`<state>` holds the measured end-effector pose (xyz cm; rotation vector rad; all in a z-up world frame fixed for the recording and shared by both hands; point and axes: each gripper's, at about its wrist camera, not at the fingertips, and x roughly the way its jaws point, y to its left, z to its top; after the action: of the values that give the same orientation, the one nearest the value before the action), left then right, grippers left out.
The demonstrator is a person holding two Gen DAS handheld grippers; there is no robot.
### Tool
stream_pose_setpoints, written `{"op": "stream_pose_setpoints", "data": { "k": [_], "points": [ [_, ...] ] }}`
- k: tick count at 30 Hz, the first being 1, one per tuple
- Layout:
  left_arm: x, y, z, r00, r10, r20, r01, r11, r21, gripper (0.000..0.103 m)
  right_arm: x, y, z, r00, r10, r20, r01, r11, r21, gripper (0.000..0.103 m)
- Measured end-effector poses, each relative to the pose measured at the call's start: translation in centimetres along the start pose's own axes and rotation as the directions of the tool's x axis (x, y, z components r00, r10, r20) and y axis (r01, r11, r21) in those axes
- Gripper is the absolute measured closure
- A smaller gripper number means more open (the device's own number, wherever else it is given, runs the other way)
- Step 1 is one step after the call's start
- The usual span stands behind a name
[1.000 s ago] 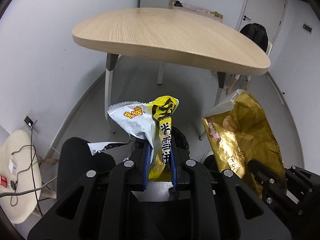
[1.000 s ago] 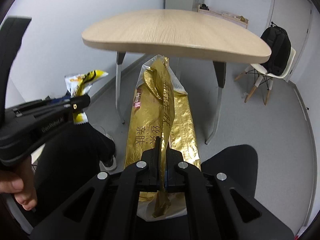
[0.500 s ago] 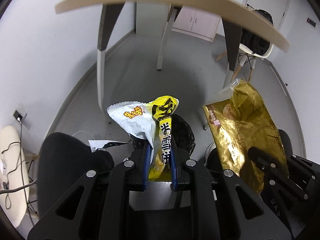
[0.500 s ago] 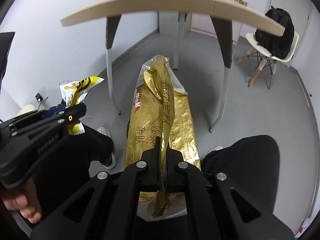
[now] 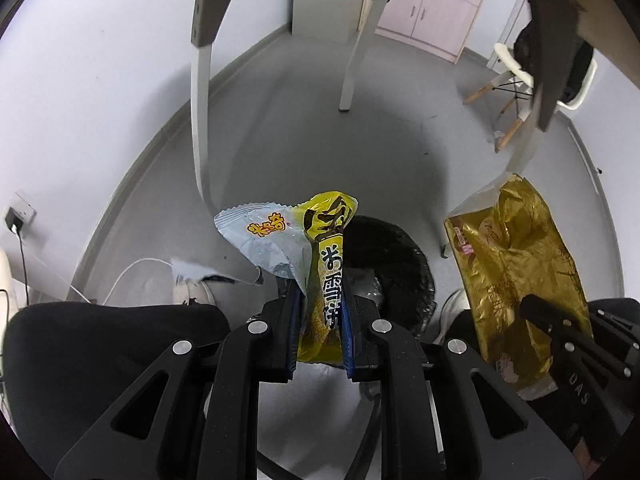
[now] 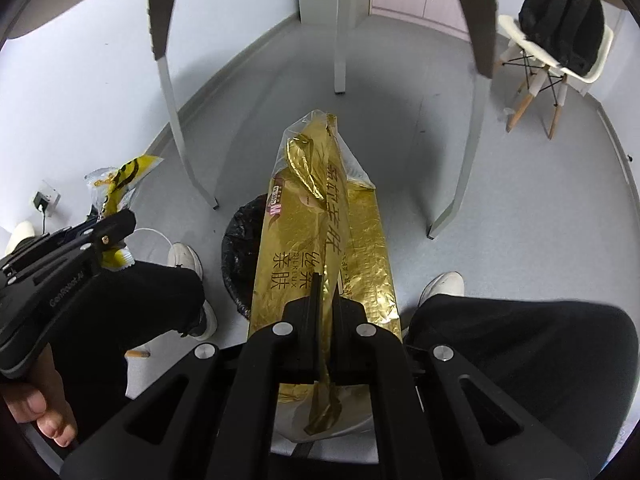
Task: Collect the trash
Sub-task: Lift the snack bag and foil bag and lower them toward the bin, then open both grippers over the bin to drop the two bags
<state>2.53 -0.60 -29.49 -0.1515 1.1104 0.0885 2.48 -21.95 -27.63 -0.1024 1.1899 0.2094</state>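
Over the black-lined bin (image 5: 394, 264) on the floor btw my feet: my left hand-held gripper (image 5: 320, 312) is clamped on a yellow snack wrapper (image 5: 326, 276), silver wrapper (image 5: 268, 240) bunched w/ it. My right hand-held gripper (image 6: 326, 300) is pinched tight on a gold foil bag (image 6: 320, 236), just above the bin. Table legs (image 6: 168, 80) behind. Both point steeply down.
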Motion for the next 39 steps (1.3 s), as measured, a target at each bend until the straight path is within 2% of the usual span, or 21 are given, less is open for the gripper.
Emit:
{"op": "stream_pose_setpoints", "data": {
  "k": [5,11,19,23,26,29,31,32,33,36,39],
  "points": [
    [2.8,0.6,0.8,0.999,0.004,-0.042,-0.004,1.0,-0.016,0.087,4.9,-0.3,2.3,0.998,0.005,-0.057,-0.006,1.0,-0.004,0.101],
    [5.5,1.2,1.8,0.998,0.02,-0.067,-0.022,0.999,-0.033,0.087,9.5,0.6,3.4,0.992,-0.001,-0.13,-0.002,1.0,-0.024,0.101],
    [6.5,2.3,2.5,0.997,0.027,-0.066,-0.03,0.998,-0.056,0.087,11.5,1.7,4.4,0.992,-0.031,-0.123,0.025,0.999,-0.043,0.101],
    [6.3,2.1,2.2,0.998,0.018,-0.063,-0.021,0.998,-0.055,0.087,12.1,2.8,5.0,0.995,-0.02,-0.102,0.013,0.997,-0.073,0.101],
    [6.7,2.3,2.2,0.997,0.016,-0.072,-0.02,0.998,-0.055,0.087,12.6,3.8,5.3,0.996,-0.018,-0.082,0.009,0.994,-0.108,0.097],
    [6.8,2.1,2.2,0.997,0.012,-0.081,-0.016,0.998,-0.054,0.087,12.9,3.8,5.4,0.996,-0.02,-0.082,0.011,0.994,-0.112,0.069],
    [7.0,2.0,2.3,0.996,0.005,-0.087,-0.01,0.999,-0.053,0.087,12.6,3.5,5.5,0.998,-0.026,-0.064,0.019,0.994,-0.109,0.062],
    [7.1,1.9,2.4,0.996,0.001,-0.09,-0.005,0.999,-0.054,0.087,12.5,3.4,5.5,0.998,-0.027,-0.06,0.02,0.994,-0.109,0.055],
    [7.1,1.8,2.5,0.996,-0.009,-0.092,0.004,0.998,-0.055,0.087,12.2,3.2,5.6,0.998,-0.031,-0.052,0.025,0.994,-0.107,0.043],
    [7.4,0.8,2.7,0.995,-0.024,-0.101,0.019,0.999,-0.044,0.086,11.2,1.9,5.8,0.999,-0.041,-0.015,0.039,0.995,-0.091,0.024],
    [7.8,-0.9,2.6,0.993,-0.041,-0.111,0.039,0.999,-0.018,0.086,10.2,-0.2,5.6,0.999,-0.046,0.01,0.047,0.997,-0.055,0.013]
  ]
}}
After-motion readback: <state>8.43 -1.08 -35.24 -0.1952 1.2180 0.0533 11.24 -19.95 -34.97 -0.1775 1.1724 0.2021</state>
